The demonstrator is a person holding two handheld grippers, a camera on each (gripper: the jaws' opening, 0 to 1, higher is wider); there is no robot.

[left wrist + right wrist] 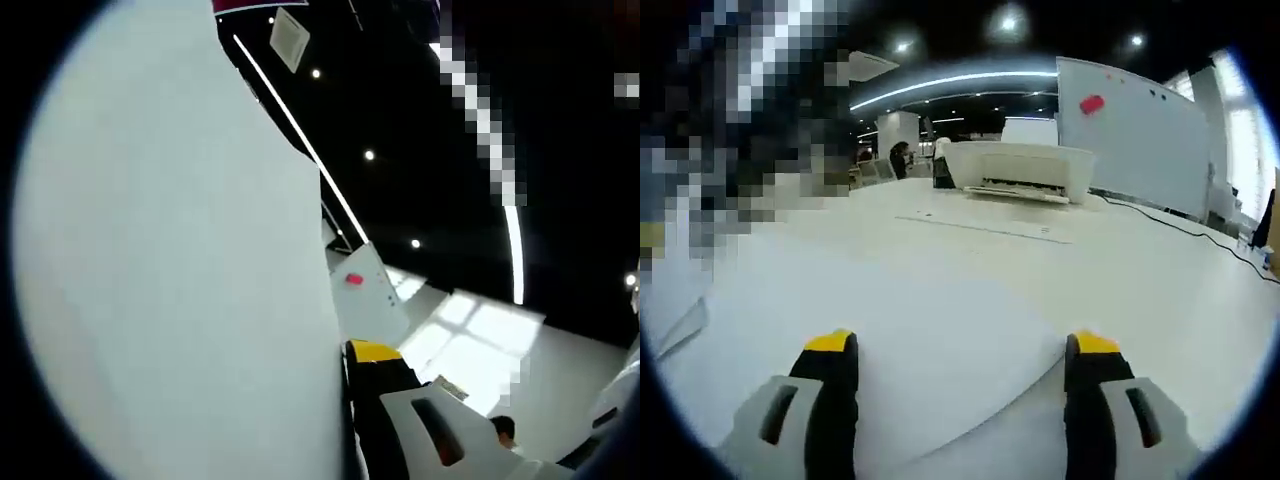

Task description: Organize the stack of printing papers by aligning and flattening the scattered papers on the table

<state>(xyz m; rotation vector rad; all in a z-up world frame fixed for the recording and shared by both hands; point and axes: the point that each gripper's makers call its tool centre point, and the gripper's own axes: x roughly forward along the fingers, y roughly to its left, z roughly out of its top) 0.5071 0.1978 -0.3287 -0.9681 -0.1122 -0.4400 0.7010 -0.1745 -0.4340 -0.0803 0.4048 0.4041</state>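
The left gripper (352, 420) is clamped on a lifted paper stack (180, 260), while the right gripper (965, 360), jaws apart, hovers over paper (940, 350) on the table (1160, 290) before the printer (1020, 168), so squaring up looks next.

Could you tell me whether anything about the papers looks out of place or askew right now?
Yes. In the left gripper view, a white sheet stands raised right against the camera rather than lying flat. In the right gripper view, a curved sheet lies loose on the table between the open right gripper's jaws.
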